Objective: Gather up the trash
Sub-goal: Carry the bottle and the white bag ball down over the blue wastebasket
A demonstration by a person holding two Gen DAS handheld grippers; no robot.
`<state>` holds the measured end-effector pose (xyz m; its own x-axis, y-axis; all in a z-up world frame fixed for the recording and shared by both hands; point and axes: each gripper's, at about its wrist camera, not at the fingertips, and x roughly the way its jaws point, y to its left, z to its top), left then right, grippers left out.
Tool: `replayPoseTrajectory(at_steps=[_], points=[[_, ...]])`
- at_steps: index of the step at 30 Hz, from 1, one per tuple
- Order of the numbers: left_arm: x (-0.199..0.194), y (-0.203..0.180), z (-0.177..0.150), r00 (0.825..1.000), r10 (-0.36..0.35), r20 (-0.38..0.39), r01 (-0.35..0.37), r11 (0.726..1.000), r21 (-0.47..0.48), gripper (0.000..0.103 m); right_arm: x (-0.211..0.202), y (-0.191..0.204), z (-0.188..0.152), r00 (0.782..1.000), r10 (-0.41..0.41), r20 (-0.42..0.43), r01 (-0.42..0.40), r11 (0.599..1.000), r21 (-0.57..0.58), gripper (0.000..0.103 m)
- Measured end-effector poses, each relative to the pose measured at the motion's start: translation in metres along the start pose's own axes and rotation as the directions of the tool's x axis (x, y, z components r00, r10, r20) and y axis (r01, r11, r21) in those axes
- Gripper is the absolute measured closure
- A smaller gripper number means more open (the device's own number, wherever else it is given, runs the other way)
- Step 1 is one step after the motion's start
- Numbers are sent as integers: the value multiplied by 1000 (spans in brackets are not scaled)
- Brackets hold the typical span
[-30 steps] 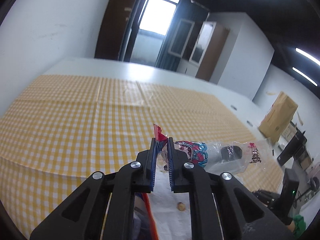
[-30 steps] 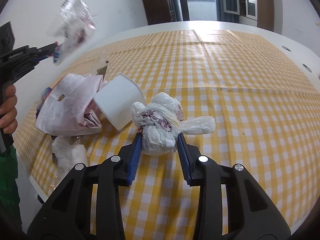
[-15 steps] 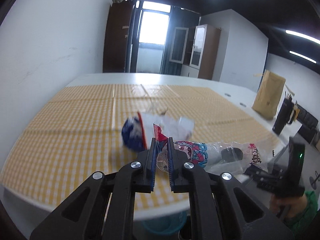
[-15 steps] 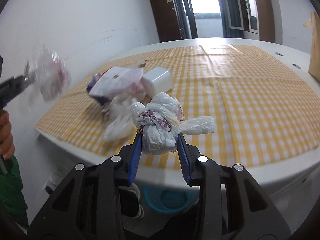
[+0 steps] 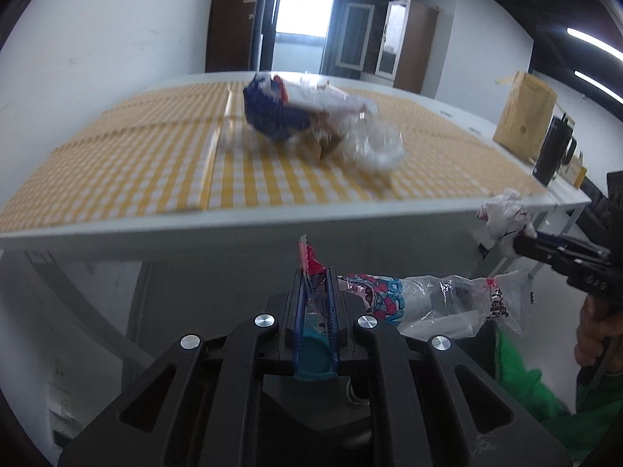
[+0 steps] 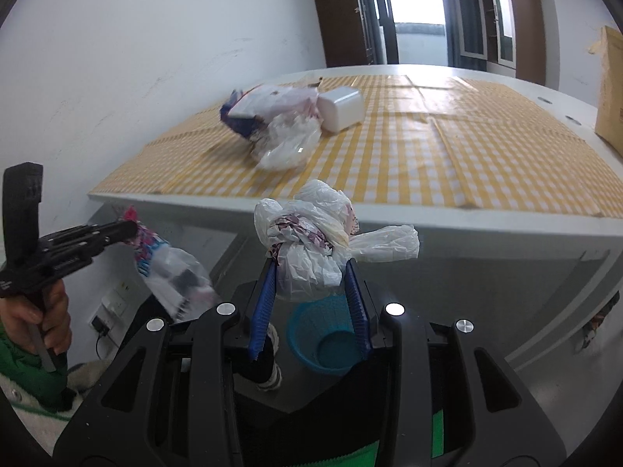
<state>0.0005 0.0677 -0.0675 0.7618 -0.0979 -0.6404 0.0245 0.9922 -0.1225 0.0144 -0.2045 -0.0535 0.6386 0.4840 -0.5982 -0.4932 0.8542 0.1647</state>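
Right wrist: my right gripper (image 6: 309,292) clamped on knotted white bag (image 6: 311,249) above blue basket (image 6: 327,346); my left gripper (image 5: 315,292) pinching clear snack wrapper (image 5: 424,303).

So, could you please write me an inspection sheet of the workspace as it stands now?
Surface: white table with a yellow checked cloth; both grippers are off its near edge.
Job's things: blue basket on the floor below the right gripper.
Clutter: heap of bags and a white box on the cloth.
Grippers: left gripper shut on a clear wrapper; right gripper shut on a knotted white bag.
Cables: a plug in a wall socket, low on the left.
Surroundings: brown paper bag at the table's far end, cabinets, bright doorway.
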Motion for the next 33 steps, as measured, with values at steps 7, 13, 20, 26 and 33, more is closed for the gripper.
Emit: replayPoseTrajectory(at_steps=[7, 13, 20, 26, 33], points=[[38, -3, -34, 994, 97, -57, -94, 994, 53, 94, 32, 10, -28, 995, 8, -98, -9, 1000, -2, 70], [80, 11, -47, 984, 133, -122, -129, 991, 42, 94, 73, 6, -44, 985, -1, -173, 6, 1000, 27, 70], [137, 26, -63, 965, 147, -220, -149, 989, 3, 94, 133, -1, -65, 965, -20, -263, 36, 998, 55, 70], [193, 36, -74, 935, 172, -311, -189, 982, -27, 94, 189, -11, -83, 932, -17, -362, 53, 995, 90, 70], [263, 38, -83, 890, 191, -415, -230, 972, -48, 94, 254, -27, -94, 890, -3, -455, 90, 982, 169, 70]])
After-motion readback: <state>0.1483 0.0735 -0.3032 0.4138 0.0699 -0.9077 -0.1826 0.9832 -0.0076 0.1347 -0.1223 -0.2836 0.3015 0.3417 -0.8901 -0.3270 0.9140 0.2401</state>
